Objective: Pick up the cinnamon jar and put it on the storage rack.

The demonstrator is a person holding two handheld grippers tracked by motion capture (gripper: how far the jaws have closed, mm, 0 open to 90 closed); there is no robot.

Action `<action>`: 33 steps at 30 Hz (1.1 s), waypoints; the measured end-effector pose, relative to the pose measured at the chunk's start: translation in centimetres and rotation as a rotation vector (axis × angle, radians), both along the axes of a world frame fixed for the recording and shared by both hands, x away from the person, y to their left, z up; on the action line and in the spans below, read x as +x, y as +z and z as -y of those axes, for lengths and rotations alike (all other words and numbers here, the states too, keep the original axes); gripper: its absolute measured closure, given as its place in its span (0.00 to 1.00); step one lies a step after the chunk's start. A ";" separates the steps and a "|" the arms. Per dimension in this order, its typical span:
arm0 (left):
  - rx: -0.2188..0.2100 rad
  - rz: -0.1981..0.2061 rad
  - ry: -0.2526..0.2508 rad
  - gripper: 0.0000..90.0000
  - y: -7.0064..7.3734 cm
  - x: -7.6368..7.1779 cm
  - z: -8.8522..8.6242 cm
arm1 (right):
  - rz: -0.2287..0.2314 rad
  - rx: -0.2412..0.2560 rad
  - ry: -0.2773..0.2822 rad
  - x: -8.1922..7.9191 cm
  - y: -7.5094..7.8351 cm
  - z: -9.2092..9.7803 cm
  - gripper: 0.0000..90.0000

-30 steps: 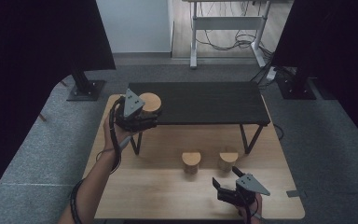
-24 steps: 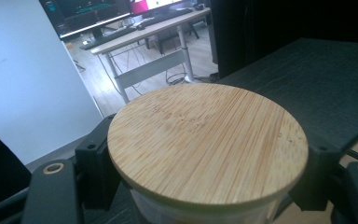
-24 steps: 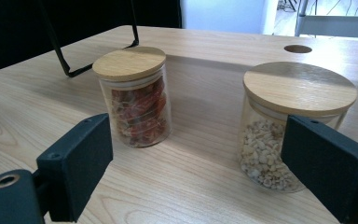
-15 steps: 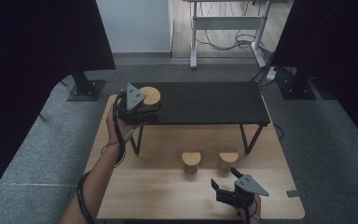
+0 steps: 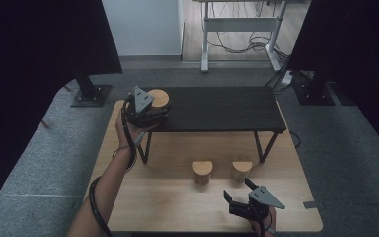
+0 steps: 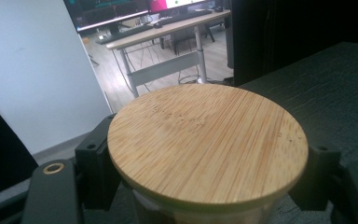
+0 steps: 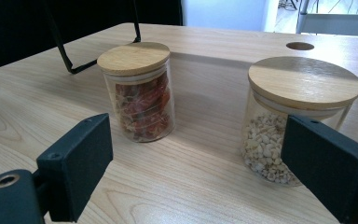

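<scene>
The left gripper (image 5: 153, 114) pinches a glass jar (image 6: 205, 149) with a round bamboo lid, standing on the black shelf's (image 5: 217, 108) left end; the right gripper (image 5: 241, 196) hovers spread over the bench (image 5: 168, 202)

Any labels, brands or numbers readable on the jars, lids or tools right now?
No readable text.
Jar in the left tool: bamboo lid bare.
Red-filled jar and pale-filled jar: unlabelled.
Distant screens: too blurred to read.
</scene>
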State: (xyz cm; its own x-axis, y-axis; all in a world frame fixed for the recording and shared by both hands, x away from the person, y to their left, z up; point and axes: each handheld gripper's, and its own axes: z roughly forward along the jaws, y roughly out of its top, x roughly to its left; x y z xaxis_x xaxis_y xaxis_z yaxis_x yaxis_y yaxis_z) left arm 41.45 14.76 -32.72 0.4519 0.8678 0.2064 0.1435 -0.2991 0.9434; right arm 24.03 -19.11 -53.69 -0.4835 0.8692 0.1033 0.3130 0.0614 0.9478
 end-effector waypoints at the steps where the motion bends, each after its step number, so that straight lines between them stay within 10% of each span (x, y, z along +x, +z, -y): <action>1: 0.001 0.000 0.003 0.28 -0.1 0.1 0.0 | 0.000 0.000 0.000 0.0 0.0 0.0 0.10; 17: -0.062 -0.048 0.021 0.25 -1.2 1.1 -1.5 | -0.004 0.003 0.005 -0.2 0.0 -0.2 0.10; 33: 0.004 -0.088 0.070 0.10 -1.2 0.9 -1.1 | -0.002 -0.003 0.009 -0.3 -0.1 -0.4 0.10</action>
State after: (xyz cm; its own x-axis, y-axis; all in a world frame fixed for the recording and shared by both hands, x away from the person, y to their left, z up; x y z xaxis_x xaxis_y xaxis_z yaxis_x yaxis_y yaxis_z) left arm 42.39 15.90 -33.93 0.4070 0.8970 0.1723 0.2463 -0.2894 0.9249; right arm 23.68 -18.71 -53.77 -0.4909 0.8652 0.1019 0.3146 0.0670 0.9469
